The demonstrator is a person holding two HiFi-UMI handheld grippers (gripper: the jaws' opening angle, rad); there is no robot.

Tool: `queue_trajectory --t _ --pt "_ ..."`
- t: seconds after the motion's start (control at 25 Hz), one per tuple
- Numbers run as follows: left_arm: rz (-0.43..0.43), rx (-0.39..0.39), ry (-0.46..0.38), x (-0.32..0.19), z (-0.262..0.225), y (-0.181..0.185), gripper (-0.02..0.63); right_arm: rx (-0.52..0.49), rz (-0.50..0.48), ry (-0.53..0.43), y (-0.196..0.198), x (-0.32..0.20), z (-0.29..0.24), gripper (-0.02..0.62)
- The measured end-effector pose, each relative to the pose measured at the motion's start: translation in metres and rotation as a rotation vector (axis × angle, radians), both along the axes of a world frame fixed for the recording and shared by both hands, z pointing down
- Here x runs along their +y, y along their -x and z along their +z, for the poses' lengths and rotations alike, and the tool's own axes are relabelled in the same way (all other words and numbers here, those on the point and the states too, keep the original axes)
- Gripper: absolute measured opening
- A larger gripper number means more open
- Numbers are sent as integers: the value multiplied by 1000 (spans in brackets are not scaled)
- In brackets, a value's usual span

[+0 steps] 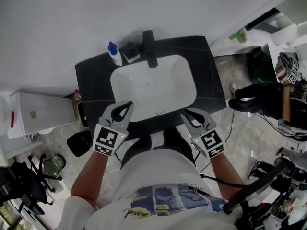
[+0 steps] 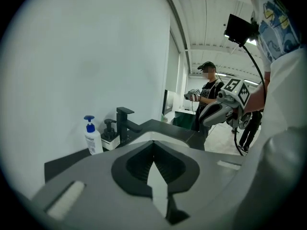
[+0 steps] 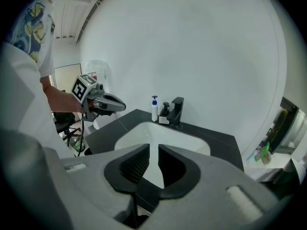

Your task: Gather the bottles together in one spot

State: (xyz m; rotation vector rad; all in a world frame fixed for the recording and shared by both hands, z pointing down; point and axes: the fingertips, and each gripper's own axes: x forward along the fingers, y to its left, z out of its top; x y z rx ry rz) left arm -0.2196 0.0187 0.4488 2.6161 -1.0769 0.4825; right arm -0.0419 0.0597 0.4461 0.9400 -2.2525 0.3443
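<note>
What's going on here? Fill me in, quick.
A person stands at a dark counter with a white sink, a tool in each hand. The left tool is shut on nothing; the right tool has its jaws slightly apart, also empty. Both hover over the near edge. A blue-capped bottle and a dark pump dispenser stand beside the faucet, untouched.

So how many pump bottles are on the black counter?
2: a white plastic bottle with a blue pump back left of the white basin; a black pump dispenser between it and the black faucet. None seem hidden.
</note>
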Motion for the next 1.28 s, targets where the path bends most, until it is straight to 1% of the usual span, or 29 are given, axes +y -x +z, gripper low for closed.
queue_trajectory --t 0.12,0.2,0.32,0.44,0.6,0.84,0.92,1.12,1.28 --pt "16 20 46 13 1 -7 2 -14 -13 -28 6 -1 -3 55" --pt "28 1 59 23 5 -9 2 -19 -26 -34 10 1 -4 55" --pt "44 -14 104 40 10 -15 2 -28 -39 -45 10 3 -4 55" --pt "36 -25 122 52 11 -23 2 -47 -70 -59 8 0 -5 45" --pt "36 -30 154 66 4 -47 2 -61 -104 -65 -6 0 -14 37" --pt "66 -74 148 87 -9 -90 2 -81 -138 -71 -32 11 -20 27" --pt "69 -75 154 96 -14 -104 2 -91 -154 -71 -38 17 -20 25" --pt "33 -49 153 111 -24 -133 2 -116 -198 -71 -53 33 -18 20" --pt "2 -50 111 115 -33 -149 2 -124 -214 -72 -69 42 -20 17"
